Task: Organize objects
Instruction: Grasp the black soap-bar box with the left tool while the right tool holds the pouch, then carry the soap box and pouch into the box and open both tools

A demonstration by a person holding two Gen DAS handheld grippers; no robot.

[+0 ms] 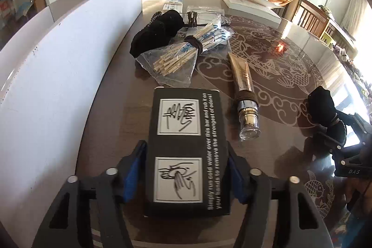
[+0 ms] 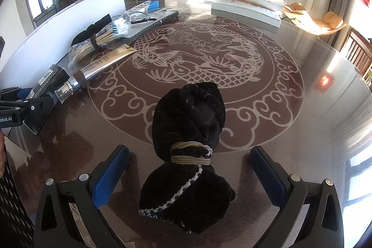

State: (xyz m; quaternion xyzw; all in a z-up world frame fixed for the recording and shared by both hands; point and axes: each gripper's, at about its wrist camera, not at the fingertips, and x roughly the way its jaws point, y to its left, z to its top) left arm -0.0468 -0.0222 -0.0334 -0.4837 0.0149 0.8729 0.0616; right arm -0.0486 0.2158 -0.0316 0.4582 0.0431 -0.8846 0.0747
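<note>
My left gripper (image 1: 186, 158) is shut on a black box (image 1: 179, 120) with white signature panels. Both blue pads press its long sides, and the box lies on the glass table (image 1: 290, 57). In the right wrist view the same box (image 2: 50, 78) sits at the left edge, in the left gripper (image 2: 23, 104). My right gripper (image 2: 189, 152) is open, its blue pads (image 2: 111, 173) well clear on either side of a black velvet pouch (image 2: 188, 113) tied with tan cord. That pouch (image 1: 322, 104) also shows at the right of the left wrist view.
A gold-and-chrome tube (image 1: 243, 83) lies just right of the box. Beyond it are a bagged bundle of sticks (image 1: 186, 50) and another black pouch (image 1: 158, 31). A white partition (image 1: 58, 62) runs along the left. A white flat box (image 1: 251, 6) and packets sit at the far edge.
</note>
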